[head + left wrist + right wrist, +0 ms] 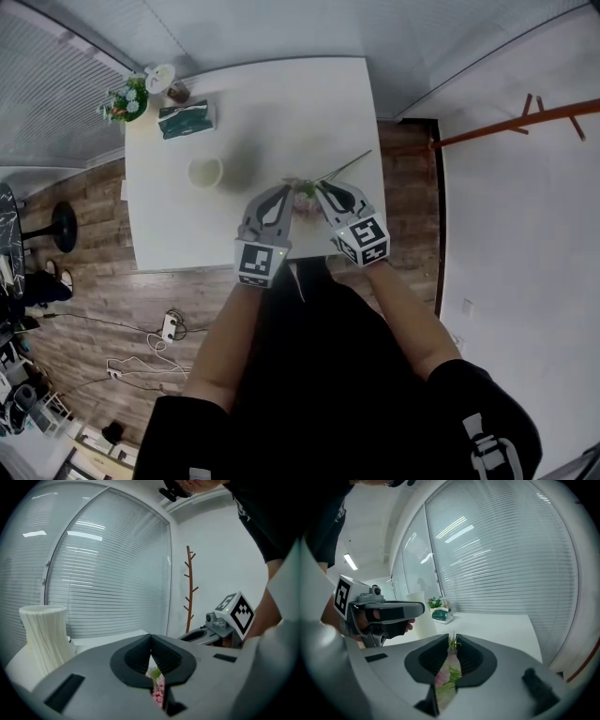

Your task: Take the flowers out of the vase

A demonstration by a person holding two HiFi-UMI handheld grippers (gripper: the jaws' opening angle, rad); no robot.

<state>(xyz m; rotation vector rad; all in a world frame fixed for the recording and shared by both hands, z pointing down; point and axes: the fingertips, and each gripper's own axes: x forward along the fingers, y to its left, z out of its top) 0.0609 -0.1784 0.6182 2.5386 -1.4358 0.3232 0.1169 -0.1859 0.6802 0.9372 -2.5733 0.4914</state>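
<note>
In the head view a flower sprig (306,190) with pink heads and a long green stem hangs just over the white table (272,103), its stem running up to the right. My left gripper (290,190) and right gripper (318,188) meet at its heads from either side. In the left gripper view the left gripper (150,638) has its tips together, and pink petals (159,690) fill the slit behind them. The right gripper (453,639) is shut on the flowers (449,673), a green tip poking out. The ribbed white vase (204,172) (45,634) stands apart, to the left.
A teal tissue box (186,119), a small potted plant (127,101) and a white cup (159,77) sit at the table's far left corner. A wooden coat rack (525,120) (189,590) stands right of the table. Blinds cover the window behind.
</note>
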